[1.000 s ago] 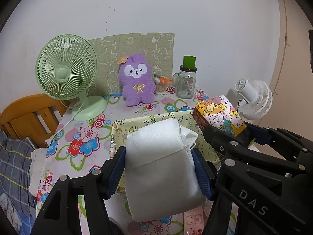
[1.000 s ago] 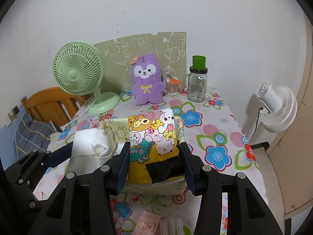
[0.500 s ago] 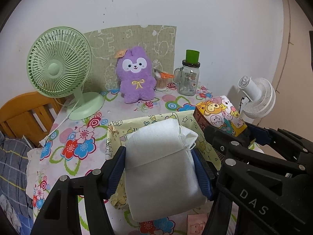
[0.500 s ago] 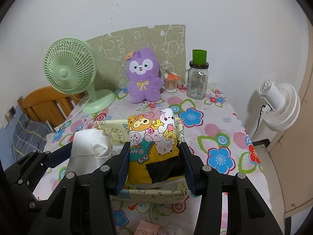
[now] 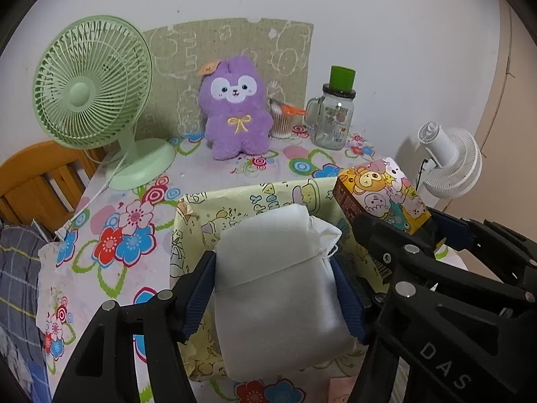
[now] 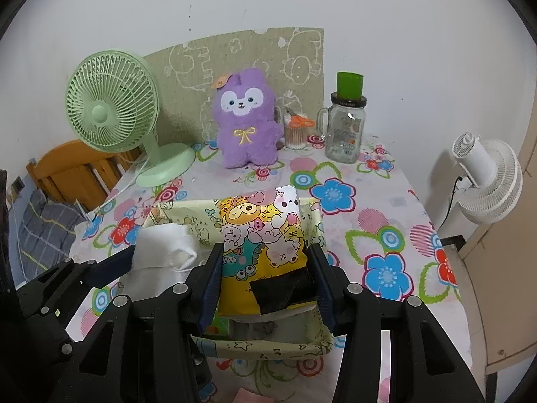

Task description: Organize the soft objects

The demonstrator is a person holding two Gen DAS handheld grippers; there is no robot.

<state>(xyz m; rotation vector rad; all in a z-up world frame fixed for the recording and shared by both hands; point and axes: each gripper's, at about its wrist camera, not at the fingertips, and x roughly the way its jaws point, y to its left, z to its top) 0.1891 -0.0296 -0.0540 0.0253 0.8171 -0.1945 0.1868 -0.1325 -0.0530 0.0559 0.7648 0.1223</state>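
Observation:
My left gripper [image 5: 273, 302] has a white soft pack [image 5: 278, 285] between its blue pads, which still touch its sides while the jaws are opening. The pack hangs over the left half of a yellow cartoon-print fabric basket [image 5: 235, 201] on the floral table. My right gripper [image 6: 265, 288] is shut on a colourful cartoon-printed pack [image 6: 265, 235], held tilted over the right half of the same basket [image 6: 268, 347]. The two grippers stand side by side. The white pack [image 6: 161, 248] shows at the left of the right wrist view, the printed pack [image 5: 379, 191] at the right of the left wrist view.
At the back of the table stand a purple plush toy [image 5: 235, 114], a green desk fan [image 5: 90, 84], a cup of cotton swabs [image 6: 295, 134] and a glass jar with a green cup on its lid [image 5: 335, 117]. A white fan [image 5: 449, 161] is off the right edge, a wooden frame [image 5: 33, 181] at the left.
Both grippers have moved forward and lower with their packs, so the basket now lies right under them. The left jaws stand slightly wider around the white pack.

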